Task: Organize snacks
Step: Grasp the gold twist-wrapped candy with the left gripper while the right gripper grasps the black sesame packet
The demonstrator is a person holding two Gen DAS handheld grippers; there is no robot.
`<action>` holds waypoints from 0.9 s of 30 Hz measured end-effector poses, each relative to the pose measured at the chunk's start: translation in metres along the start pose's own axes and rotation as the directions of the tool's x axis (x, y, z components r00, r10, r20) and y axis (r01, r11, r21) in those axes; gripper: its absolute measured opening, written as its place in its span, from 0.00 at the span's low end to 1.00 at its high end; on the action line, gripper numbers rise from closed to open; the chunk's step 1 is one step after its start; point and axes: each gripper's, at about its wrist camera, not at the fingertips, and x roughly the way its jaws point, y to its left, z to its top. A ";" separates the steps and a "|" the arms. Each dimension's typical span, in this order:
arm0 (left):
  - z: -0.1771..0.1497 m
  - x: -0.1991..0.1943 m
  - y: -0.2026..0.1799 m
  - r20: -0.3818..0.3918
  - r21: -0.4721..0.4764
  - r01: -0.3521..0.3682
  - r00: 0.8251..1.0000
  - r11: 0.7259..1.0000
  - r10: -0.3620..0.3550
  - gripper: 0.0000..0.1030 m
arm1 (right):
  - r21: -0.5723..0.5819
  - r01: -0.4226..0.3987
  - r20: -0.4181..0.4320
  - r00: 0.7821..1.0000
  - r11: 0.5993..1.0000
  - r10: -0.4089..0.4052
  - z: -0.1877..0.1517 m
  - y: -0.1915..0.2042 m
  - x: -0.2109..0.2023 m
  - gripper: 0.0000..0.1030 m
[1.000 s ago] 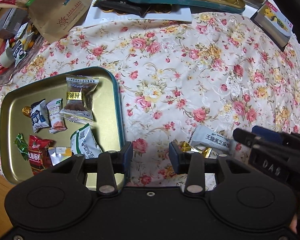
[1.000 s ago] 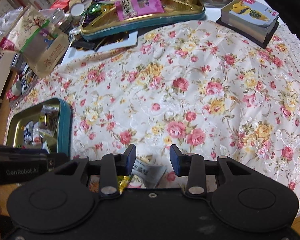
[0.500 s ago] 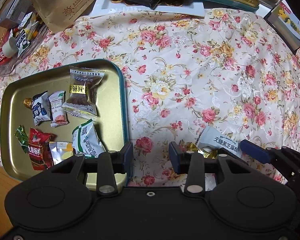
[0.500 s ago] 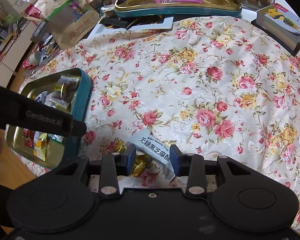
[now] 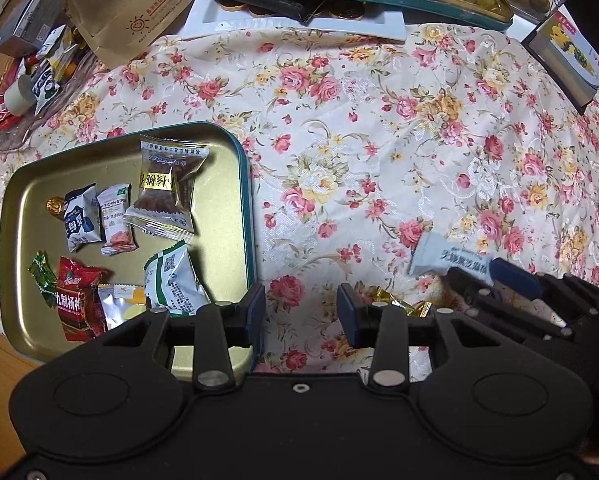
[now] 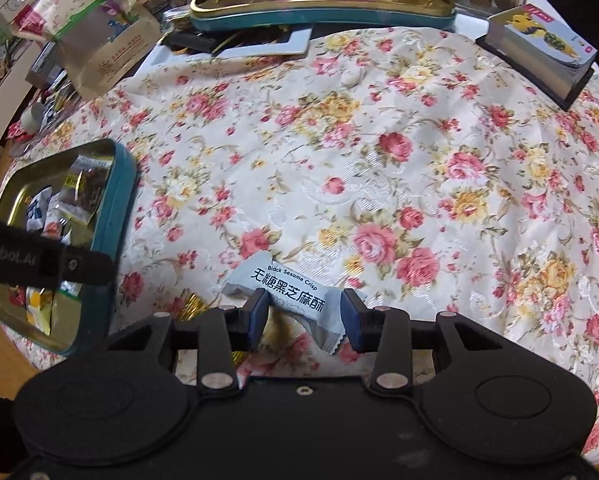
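Straddling sesame crisp packet (image 6: 289, 290) | right gripper (image 6: 304, 312) low, fingers apart | left gripper (image 5: 300, 312) fingers wide, empty

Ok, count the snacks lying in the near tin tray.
8. Back row: gold ball, blue-white packet, hawthorn strip, clear brown packet. Front row: green candy, red packet, silver-yellow packet, green-white packet. The left gripper may hide more.

My left gripper (image 5: 300, 312) hangs open over the flowered cloth (image 5: 379, 128) — snack tray (image 5: 246, 200) at ten o'clock, pale blue packet (image 5: 439, 258) at two o'clock, my right gripper (image 5: 495, 280) touching it.
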 end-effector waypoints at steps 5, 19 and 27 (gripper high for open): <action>0.000 0.001 -0.003 0.000 0.008 0.001 1.000 1.000 -0.001 0.48 | 0.083 0.049 0.014 0.999 0.995 -0.051 0.006 -0.020 -0.001 0.40; -0.017 0.032 -0.039 -0.097 0.125 0.062 0.994 0.990 -0.050 0.48 | 0.249 0.204 0.014 0.977 0.947 -0.214 0.017 -0.064 -0.014 0.40; -0.022 0.043 -0.053 -0.048 0.198 0.074 0.997 0.977 -0.065 0.50 | 0.256 0.133 0.097 0.982 0.957 -0.162 0.026 -0.056 -0.041 0.40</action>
